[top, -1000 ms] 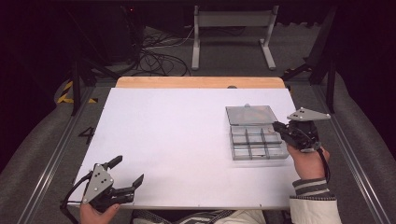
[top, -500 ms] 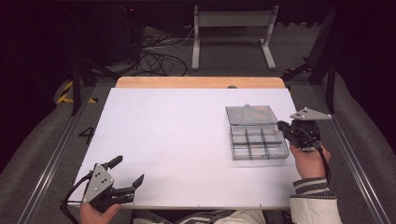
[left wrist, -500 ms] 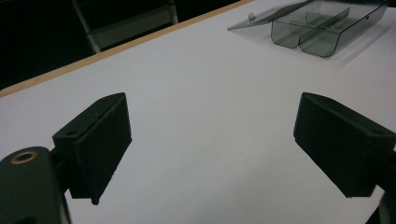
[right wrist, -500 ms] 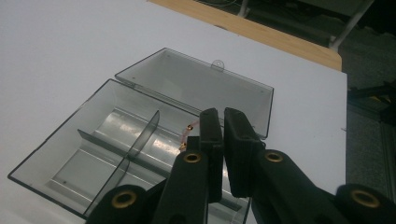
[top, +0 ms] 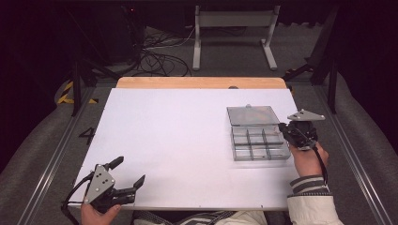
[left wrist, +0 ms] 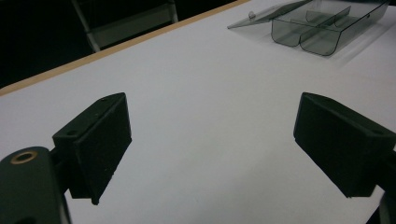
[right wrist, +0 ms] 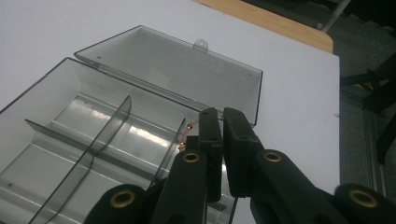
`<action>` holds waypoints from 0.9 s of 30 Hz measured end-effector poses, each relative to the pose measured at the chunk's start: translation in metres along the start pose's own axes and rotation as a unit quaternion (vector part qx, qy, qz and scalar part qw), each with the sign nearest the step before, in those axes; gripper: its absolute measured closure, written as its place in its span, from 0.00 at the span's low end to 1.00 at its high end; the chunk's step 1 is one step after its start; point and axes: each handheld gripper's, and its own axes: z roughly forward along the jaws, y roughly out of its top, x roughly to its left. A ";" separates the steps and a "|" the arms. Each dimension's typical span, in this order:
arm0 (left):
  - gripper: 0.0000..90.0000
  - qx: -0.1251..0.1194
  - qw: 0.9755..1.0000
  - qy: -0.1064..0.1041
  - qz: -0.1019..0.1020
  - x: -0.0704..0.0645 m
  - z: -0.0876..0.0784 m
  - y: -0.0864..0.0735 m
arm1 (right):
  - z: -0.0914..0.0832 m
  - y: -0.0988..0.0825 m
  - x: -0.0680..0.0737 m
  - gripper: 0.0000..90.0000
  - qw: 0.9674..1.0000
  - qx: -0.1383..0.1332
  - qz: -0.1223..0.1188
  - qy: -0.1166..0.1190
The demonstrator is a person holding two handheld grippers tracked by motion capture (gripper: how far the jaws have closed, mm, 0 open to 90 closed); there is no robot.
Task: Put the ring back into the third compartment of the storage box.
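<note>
Right gripper [right wrist: 219, 116] clenched on tiny gold-tipped part [right wrist: 189, 133], poised over open box [top: 256, 136], compartments below jaws bare. Drop-in left. Left gripper [top: 129, 172] released, idle, box well off.

High view overhead; gripper views share box [top: 258, 133].

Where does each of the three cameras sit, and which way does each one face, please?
High view: above the person's side, looking forward and down at the table; both hands show.
Left gripper view: on the left gripper, looking across the table through open jaws toward the box.
Right gripper view: on the right gripper, shut over the box's edge.
All three share the open box.
</note>
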 end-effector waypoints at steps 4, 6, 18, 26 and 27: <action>0.13 0.000 1.000 0.000 0.000 0.000 0.000 0.000 | 0.006 -0.004 -0.003 0.96 1.000 0.005 0.009 0.002; 0.13 0.000 1.000 0.000 0.000 0.000 0.000 0.000 | 0.009 -0.005 -0.004 0.96 1.000 0.009 0.011 0.004; 0.13 0.001 1.000 0.000 0.001 0.000 0.000 0.000 | 0.024 -0.010 -0.004 0.96 0.999 0.037 0.012 0.011; 0.13 0.002 1.000 0.000 0.003 0.000 0.000 0.000 | 0.032 -0.014 -0.005 0.96 0.998 0.054 0.014 0.015; 0.13 0.002 1.000 0.000 0.003 0.000 0.001 0.000 | 0.033 -0.014 -0.005 0.96 0.998 0.056 0.014 0.016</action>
